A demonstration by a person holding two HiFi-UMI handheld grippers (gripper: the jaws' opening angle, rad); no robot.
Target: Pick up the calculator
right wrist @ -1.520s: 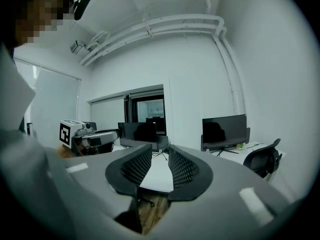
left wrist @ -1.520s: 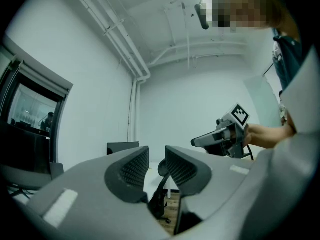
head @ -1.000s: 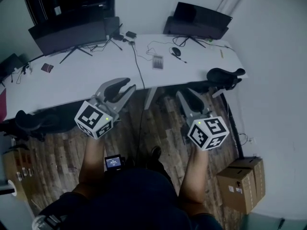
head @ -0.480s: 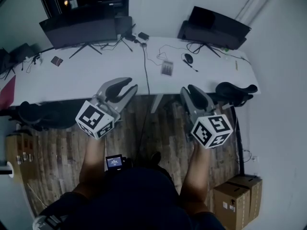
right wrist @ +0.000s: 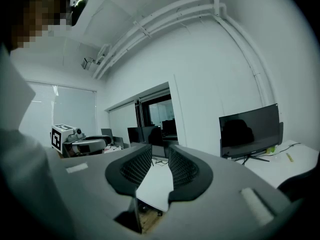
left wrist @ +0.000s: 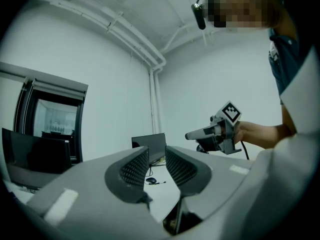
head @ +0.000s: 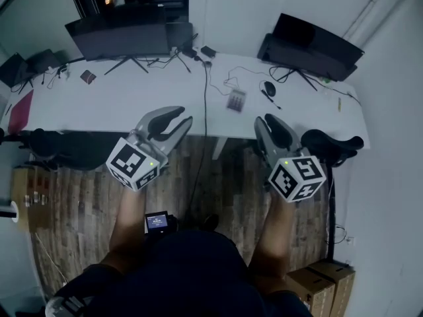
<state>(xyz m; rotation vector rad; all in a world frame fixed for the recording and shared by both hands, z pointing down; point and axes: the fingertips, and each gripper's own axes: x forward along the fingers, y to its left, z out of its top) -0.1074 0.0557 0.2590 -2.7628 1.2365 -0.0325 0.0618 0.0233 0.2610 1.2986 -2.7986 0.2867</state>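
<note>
The calculator (head: 236, 100), a small grey slab blurred by motion, lies on the long white desk (head: 119, 104) near the middle, beside a black cable. I hold both grippers over the wooden floor, short of the desk's front edge. The left gripper (head: 185, 115) points at the desk left of the calculator, its jaws a little apart and empty. The right gripper (head: 266, 121) sits just below and right of the calculator, also slightly apart and empty. The left gripper view shows its jaws (left wrist: 156, 154) and the right gripper (left wrist: 215, 131). The right gripper view shows its jaws (right wrist: 160, 159). Neither gripper view shows the calculator.
Two dark monitors (head: 125, 35) (head: 310, 45) stand at the back of the desk, with a mouse (head: 268, 88) and a cable (head: 205, 78) between them. Office chairs (head: 330, 144) (head: 49, 144) are tucked at the desk's front. A cardboard box (head: 324, 282) sits on the floor at lower right.
The desk and calculator have slid lower and rightward in the head view as I come closer. Both grippers keep the same pose and the same jaw gap.
</note>
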